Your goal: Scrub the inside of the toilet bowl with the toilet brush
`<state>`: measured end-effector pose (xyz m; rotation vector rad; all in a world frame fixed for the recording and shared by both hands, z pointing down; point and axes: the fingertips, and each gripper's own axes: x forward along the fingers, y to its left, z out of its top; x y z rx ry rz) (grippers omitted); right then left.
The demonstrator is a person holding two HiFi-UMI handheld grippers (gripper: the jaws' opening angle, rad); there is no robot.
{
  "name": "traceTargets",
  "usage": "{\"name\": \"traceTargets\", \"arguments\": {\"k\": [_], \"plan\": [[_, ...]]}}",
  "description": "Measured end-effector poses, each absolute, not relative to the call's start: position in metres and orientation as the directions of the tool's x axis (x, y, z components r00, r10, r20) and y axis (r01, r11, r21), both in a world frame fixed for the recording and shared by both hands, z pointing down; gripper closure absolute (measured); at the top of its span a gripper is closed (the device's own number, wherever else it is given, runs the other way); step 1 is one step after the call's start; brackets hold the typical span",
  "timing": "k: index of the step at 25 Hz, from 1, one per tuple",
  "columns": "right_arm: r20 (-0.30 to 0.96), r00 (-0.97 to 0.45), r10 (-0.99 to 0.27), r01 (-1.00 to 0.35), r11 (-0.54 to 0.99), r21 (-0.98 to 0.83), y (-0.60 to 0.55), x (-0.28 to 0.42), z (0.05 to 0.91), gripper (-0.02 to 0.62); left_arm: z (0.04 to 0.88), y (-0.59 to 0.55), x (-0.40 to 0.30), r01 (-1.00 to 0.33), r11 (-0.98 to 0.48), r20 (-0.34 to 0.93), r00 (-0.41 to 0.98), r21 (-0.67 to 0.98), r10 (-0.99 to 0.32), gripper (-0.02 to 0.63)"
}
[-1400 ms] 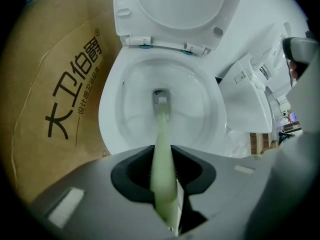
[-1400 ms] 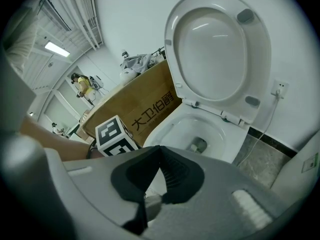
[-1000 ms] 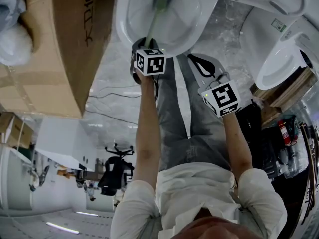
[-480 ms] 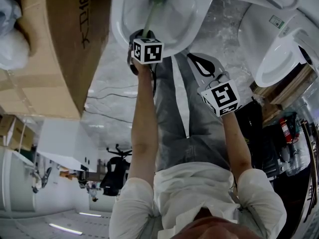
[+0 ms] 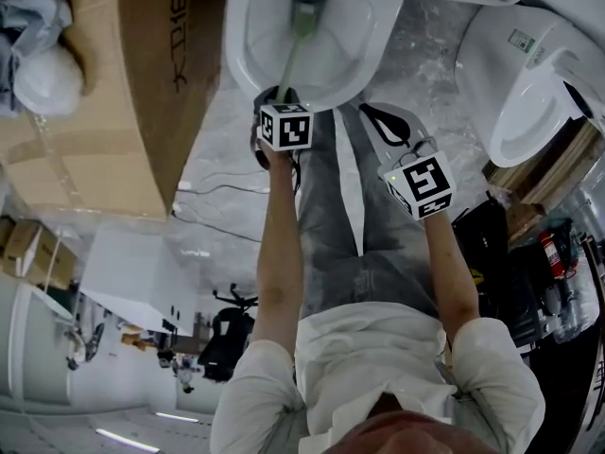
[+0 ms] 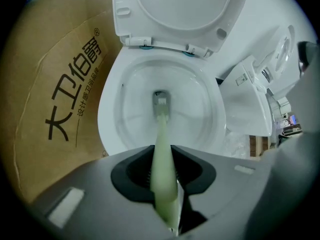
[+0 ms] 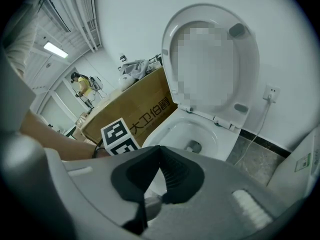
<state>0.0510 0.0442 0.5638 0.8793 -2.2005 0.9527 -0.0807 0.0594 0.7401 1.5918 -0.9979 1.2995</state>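
- The left gripper (image 6: pixel 164 159) was clamped on the pale green handle of the toilet brush (image 6: pixel 161 126), its jaws pinched tight on the shaft.
- The brush head sat low in the centre of the toilet bowl (image 6: pixel 112 119), over the drain. Whether the bristles pressed the porcelain could not be told.
- In the head view the bowl (image 5: pixel 241 41) lay at top centre. The brush (image 5: pixel 295 41) ran from it down to the left gripper (image 5: pixel 280 97), just below the near rim.
- Change: half a second before, the marker cube (image 5: pixel 286 126) on the left gripper overlapped the near rim and the brush head reached slightly deeper. Now the gripper sat drawn back clear of the rim.
- This read as the return half of a push-pull stroke, so scrubbing was judged under way and not finished.
- The right gripper (image 7: pixel 160 150) had its jaws together on nothing. It sat at the lower right of the bowl (image 5: pixel 383 123), unmoved over the second and idle.
- The lid (image 6: pixel 175 14) stood raised. A cardboard box (image 5: pixel 113 93) was just left of the bowl, and a second toilet (image 5: pixel 529 93) was at upper right.
- Only the centre line appeared worked, so the side walls likely remained.
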Motion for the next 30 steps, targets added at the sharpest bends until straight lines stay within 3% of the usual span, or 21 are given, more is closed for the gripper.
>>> {"name": "traceTargets", "arguments": {"k": [18,30], "plan": [[0.695,-0.587,-0.414,-0.769,0.554,-0.319,0.047,0.048,0.492,0.592,0.615,0.085,-0.102,-0.94,-0.26,0.927,0.284,0.22,-0.245,0.492],[0.649,-0.604,-0.462,-0.758,0.584,-0.291,0.046,0.042,0.403,0.592,0.475,0.089,-0.115,-0.907,-0.363,0.844,0.36,0.215,-0.398,0.492]]}}
